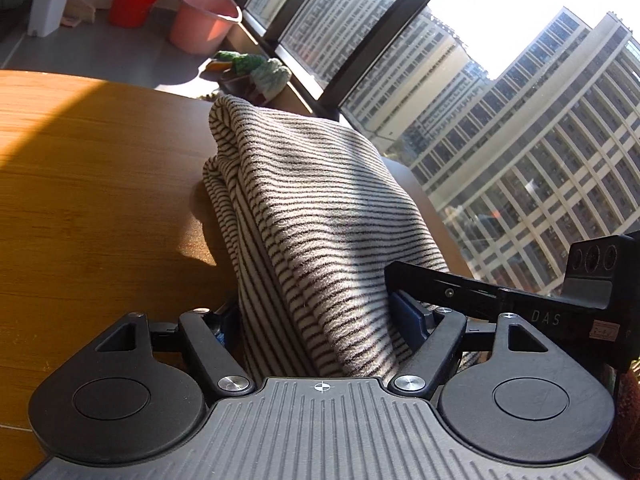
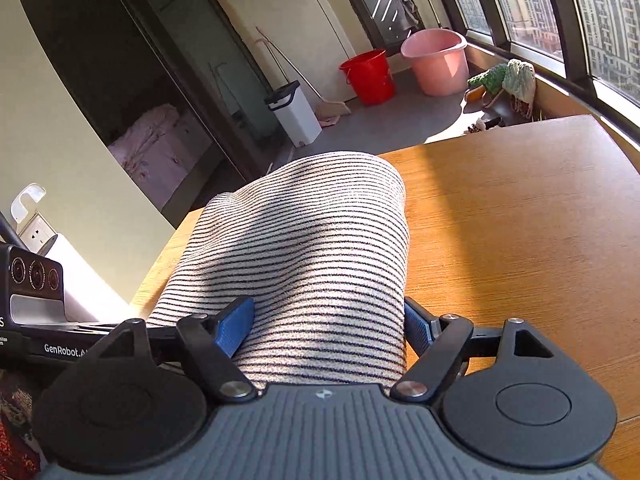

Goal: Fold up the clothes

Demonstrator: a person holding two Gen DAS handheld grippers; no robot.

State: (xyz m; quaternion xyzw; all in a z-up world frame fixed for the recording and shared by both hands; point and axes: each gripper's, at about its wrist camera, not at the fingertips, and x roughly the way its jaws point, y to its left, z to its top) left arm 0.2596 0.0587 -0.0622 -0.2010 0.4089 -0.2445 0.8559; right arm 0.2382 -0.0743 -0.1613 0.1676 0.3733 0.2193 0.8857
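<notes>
A cream garment with thin dark stripes (image 1: 320, 208) is bunched and lifted off the wooden table (image 1: 80, 208). Its far fold droops toward the tabletop. My left gripper (image 1: 320, 320) is shut on one thick edge of it, and the cloth fills the gap between the blue pads (image 1: 408, 314). In the right wrist view the same striped garment (image 2: 304, 240) arches up over the table (image 2: 520, 248). My right gripper (image 2: 326, 326) is shut on it too, with blue pads (image 2: 236, 328) pressed against both sides. The two grippers sit close side by side, each one's black body visible in the other's view.
A pink bucket (image 2: 436, 60), a red bucket (image 2: 368, 76) and a white bin (image 2: 294, 114) stand on the grey floor beyond the table. Slippers and green knitted items (image 2: 504, 84) lie by the large windows (image 1: 520, 140). A wall socket (image 2: 36, 234) is at the left.
</notes>
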